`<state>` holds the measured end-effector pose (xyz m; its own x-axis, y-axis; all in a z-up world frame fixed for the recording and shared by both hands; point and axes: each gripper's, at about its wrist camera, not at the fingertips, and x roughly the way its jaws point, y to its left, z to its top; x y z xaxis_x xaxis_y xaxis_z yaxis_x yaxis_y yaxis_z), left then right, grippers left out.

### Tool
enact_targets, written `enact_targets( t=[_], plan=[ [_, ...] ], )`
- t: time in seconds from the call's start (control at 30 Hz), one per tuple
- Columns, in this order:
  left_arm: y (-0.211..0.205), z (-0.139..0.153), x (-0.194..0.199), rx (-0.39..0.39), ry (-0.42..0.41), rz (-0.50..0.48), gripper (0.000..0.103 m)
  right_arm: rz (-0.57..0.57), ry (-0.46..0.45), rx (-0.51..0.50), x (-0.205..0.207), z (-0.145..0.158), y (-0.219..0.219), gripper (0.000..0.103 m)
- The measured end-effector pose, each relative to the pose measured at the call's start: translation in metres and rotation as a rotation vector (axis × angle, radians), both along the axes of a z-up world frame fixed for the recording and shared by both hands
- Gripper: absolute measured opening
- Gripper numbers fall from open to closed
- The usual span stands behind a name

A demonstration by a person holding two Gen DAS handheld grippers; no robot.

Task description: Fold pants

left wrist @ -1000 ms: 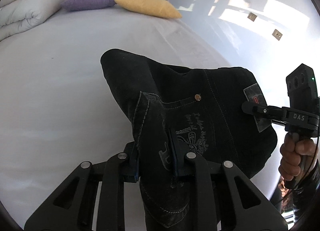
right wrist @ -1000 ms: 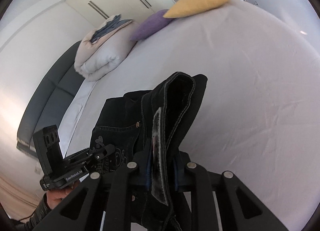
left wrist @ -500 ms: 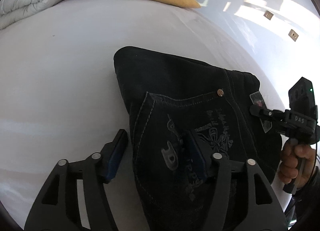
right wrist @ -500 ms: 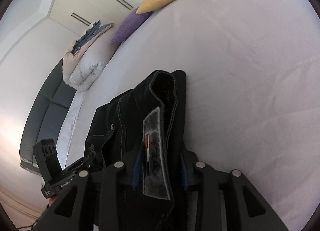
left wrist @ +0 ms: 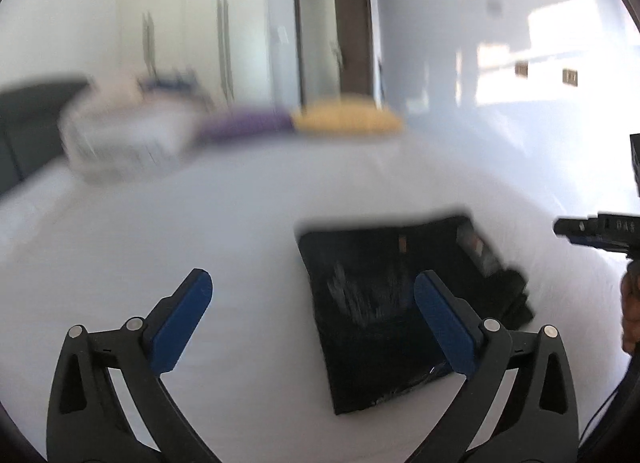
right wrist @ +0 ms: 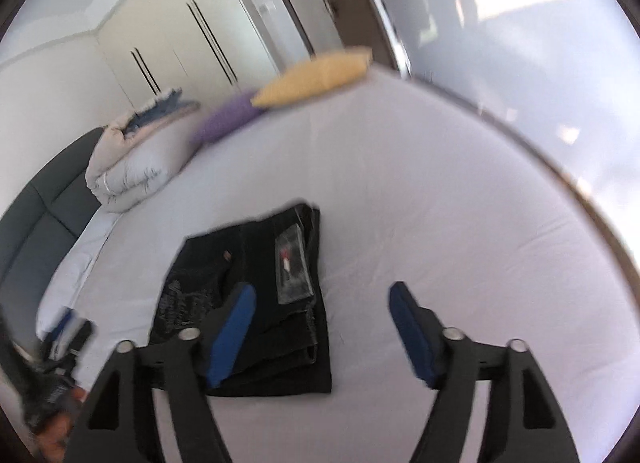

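Two claws are mine, one in each hand, and both are letting go right now. My left claw point(left wrist: 312, 295) has its blue pads spread far apart and nothing is between them. My right claw point(right wrist: 320, 303) is opening wide too, and it holds nothing. The pants only show behind its left pad.

My black pants point(right wrist: 248, 295) lie flat on the white bed point(right wrist: 440, 203), on the near side, in a small folded square. A yellow pillow point(right wrist: 316, 77) and a purple pillow point(right wrist: 226, 119) sit far away at the back. A rolled-up blanket point(right wrist: 132, 167) sits far on the left.

I think the pants are thick jeans cloth. That makes them a bit heavy and a bit stiff, but they will bend and flop when lifted. They are not slippery, and they will not break. Some layers are stacked up, so the pile may slide open if I grab just the top one.

If I need to move them, I would pinch the thick folded edge on the right, by the grey tag point(right wrist: 294, 267), and grab all the layers at once. I would use one claw on each near corner.

The fold looks nearly done to me.
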<state>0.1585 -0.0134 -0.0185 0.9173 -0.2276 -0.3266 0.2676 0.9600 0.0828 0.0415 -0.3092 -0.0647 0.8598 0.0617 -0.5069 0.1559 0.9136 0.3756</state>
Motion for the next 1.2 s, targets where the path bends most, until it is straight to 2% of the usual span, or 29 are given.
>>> enact_targets(
  t=[0.03, 0.13, 0.23, 0.37, 0.47, 0.57, 0.63, 0.73, 0.8, 0.9, 1.1, 1.2],
  plan=[
    [0.001, 0.014, -0.018, 0.004, -0.067, 0.021, 0.103, -0.018, -0.042, -0.04, -0.015, 0.013, 0.008, 0.086],
    [0.009, 0.05, -0.057, 0.004, -0.19, 0.082, 0.103, -0.076, -0.158, -0.14, -0.054, 0.045, 0.026, 0.102],
    [0.009, 0.08, -0.087, 0.017, -0.255, 0.095, 0.103, -0.131, -0.272, -0.224, -0.093, 0.076, 0.039, 0.103],
    [0.01, 0.1, -0.136, 0.068, -0.366, 0.117, 0.103, -0.186, -0.409, -0.3, -0.136, 0.115, 0.051, 0.103],
    [0.014, 0.118, -0.157, 0.069, -0.342, 0.098, 0.103, -0.23, -0.537, -0.361, -0.173, 0.149, 0.062, 0.103],
    [0.021, 0.131, -0.17, 0.038, -0.317, 0.115, 0.103, -0.236, -0.61, -0.374, -0.196, 0.176, 0.073, 0.103],
    [0.027, 0.136, -0.173, 0.009, -0.263, 0.125, 0.103, -0.218, -0.635, -0.386, -0.21, 0.186, 0.079, 0.103],
    [0.034, 0.136, -0.172, -0.019, -0.186, 0.143, 0.103, -0.209, -0.623, -0.413, -0.218, 0.194, 0.088, 0.103],
    [0.035, 0.129, -0.17, -0.006, -0.141, 0.164, 0.103, -0.185, -0.588, -0.408, -0.217, 0.192, 0.091, 0.103],
    [0.033, 0.111, -0.159, 0.014, -0.015, 0.164, 0.103, -0.156, -0.495, -0.388, -0.207, 0.18, 0.095, 0.103],
    [0.033, 0.058, -0.137, 0.0, 0.205, 0.131, 0.103, -0.128, -0.246, -0.35, -0.171, 0.13, 0.104, 0.103],
    [0.034, 0.037, -0.129, -0.007, 0.255, 0.145, 0.103, -0.122, -0.111, -0.269, -0.156, 0.1, 0.101, 0.103]
  ],
)
